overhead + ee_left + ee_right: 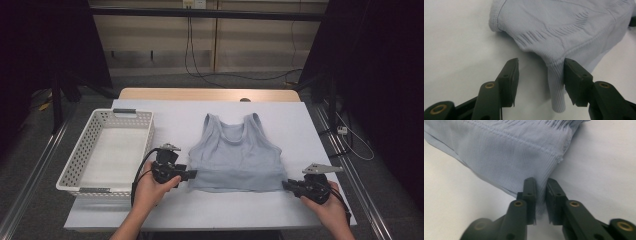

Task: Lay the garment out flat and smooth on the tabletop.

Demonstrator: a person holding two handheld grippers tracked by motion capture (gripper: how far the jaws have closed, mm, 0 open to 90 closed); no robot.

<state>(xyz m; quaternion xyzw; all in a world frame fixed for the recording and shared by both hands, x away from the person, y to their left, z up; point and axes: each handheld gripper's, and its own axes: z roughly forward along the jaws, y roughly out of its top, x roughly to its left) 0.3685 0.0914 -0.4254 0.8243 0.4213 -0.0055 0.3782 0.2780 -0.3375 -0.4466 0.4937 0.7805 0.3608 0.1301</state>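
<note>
Both of my grippers are sitting at the grey top's (235,157) hem: left gripper (540,75) released, hem corner resting between; right gripper (541,195) slightly parted around fabric.

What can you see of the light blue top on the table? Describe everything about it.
The light blue top is a sleeveless, ribbed knit with two wide straps, a scooped neck and a broad hem band. It lies flat on the white table cover, straps away from the person. The left gripper stands open around one hem corner, cloth against one jaw; the right gripper has the other corner between narrowly parted jaws.
</note>
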